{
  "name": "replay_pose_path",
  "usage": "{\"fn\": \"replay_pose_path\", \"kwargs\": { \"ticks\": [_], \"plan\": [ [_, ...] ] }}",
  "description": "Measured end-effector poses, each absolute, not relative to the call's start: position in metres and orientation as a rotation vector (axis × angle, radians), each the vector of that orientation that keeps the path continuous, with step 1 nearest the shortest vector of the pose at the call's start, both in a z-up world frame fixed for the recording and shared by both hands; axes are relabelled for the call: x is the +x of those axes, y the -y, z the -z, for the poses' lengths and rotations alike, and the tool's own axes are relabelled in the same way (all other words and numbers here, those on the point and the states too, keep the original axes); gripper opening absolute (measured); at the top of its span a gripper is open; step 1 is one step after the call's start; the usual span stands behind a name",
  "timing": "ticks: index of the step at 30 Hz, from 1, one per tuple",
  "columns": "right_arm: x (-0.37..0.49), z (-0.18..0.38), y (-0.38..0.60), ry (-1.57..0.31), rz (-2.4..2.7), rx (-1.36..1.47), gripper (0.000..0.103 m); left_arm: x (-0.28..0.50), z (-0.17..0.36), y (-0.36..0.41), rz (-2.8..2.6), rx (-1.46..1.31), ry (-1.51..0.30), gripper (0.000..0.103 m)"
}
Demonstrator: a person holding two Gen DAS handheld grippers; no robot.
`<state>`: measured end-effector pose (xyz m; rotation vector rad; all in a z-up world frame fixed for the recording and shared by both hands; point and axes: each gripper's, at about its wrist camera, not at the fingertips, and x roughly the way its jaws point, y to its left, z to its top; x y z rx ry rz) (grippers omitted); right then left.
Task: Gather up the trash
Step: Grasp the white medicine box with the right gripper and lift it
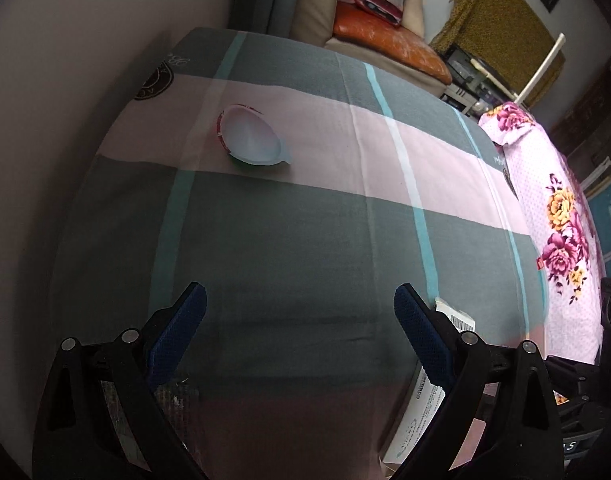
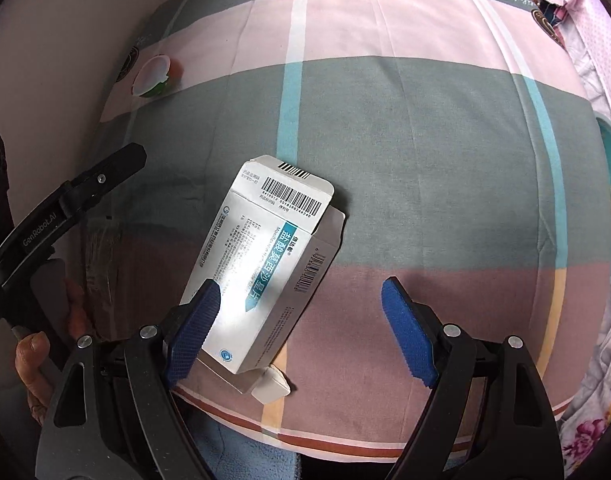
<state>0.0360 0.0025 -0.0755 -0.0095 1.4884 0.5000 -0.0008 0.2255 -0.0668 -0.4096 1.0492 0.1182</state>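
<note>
A flattened white medicine box [image 2: 265, 268] with barcodes and a teal label lies on the checked cloth, partly under my right gripper's left finger. My right gripper [image 2: 299, 310] hovers above it, open, with nothing pressed between its blue pads. A crushed white cup [image 1: 251, 138] with a red and green outside lies on the pink band further off; it also shows as the cup [image 2: 153, 76] at the far left of the right wrist view. My left gripper [image 1: 299, 306] is open over bare grey cloth. An edge of the same box [image 1: 455, 318] peeks out behind its right finger.
The checked bedsheet [image 1: 305, 220] covers a bed. A floral pink quilt [image 1: 561, 216] lies along its right side. A sofa with an orange cushion [image 1: 389, 44] and a red bag stands beyond. My left gripper's arm [image 2: 61, 212] and a hand [image 2: 33, 360] show at left.
</note>
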Motion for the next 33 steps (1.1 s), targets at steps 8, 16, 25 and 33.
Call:
{"fn": "replay_pose_path", "kwargs": {
  "ticks": [8, 16, 25, 33],
  "plan": [
    [0.033, 0.095, -0.032, -1.576, -0.456, -0.004, 0.086, -0.011, 0.071, -0.256, -0.162, -0.447, -1.042, 0.095],
    [0.036, 0.099, -0.058, -1.547, -0.411, -0.053, 0.088, -0.011, 0.077, -0.259, -0.171, -0.443, -1.052, 0.095],
    [0.026, 0.092, -0.052, -1.438, -0.449, -0.123, 0.072, -0.008, 0.084, -0.266, -0.193, -0.472, -1.057, 0.095],
    [0.055, 0.076, -0.031, -1.392, -0.456, -0.057, 0.068, 0.009, 0.081, -0.264, -0.216, -0.496, -1.035, 0.095]
  ]
}}
